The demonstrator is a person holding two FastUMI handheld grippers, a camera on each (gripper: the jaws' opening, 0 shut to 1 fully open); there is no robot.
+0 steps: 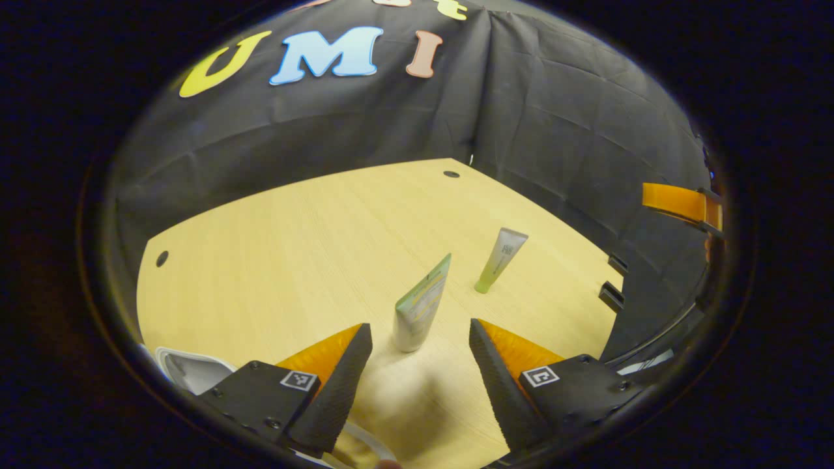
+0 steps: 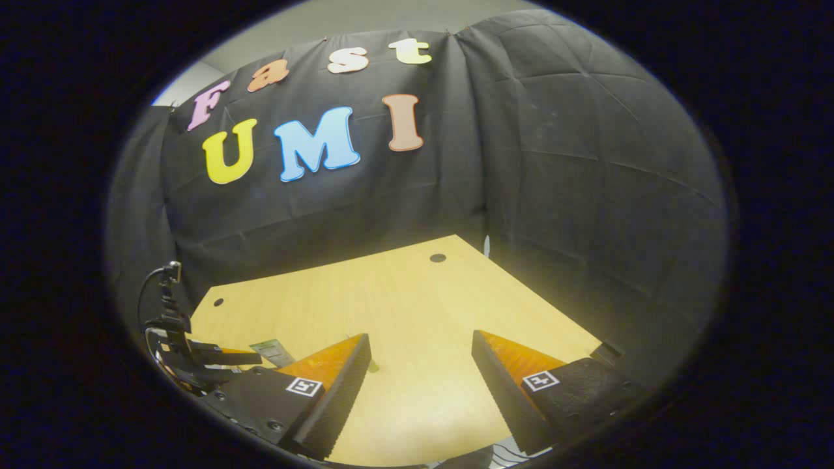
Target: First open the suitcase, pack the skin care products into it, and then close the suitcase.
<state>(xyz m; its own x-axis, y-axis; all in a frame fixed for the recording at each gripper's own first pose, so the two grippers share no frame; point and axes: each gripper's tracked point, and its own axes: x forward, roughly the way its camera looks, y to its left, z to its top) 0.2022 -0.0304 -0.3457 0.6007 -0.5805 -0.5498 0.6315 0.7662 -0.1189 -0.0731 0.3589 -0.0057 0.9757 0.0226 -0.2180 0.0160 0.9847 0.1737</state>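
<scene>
On the wooden table (image 1: pixel 293 260) lies a green and white tube (image 1: pixel 420 306), its cap end towards me. My left gripper (image 1: pixel 419 324) is open, with the cap end of that tube between its fingertips, which stand clear of it. A slimmer pale green tube (image 1: pixel 500 259) lies a little farther off to the right. In the right gripper view my right gripper (image 2: pixel 421 339) is open over bare table (image 2: pixel 417 306), nothing between its fingers. The left gripper (image 2: pixel 195 355) appears there at the far left, next to a bit of the green tube (image 2: pixel 273 352).
A white and grey object (image 1: pixel 189 368) sits at the lower left edge; I cannot tell what it is. Black cloth walls close the table's far and right sides. Black clips (image 1: pixel 612 293) stick out at the right edge. An orange finger (image 1: pixel 677 203) of the other gripper shows far right.
</scene>
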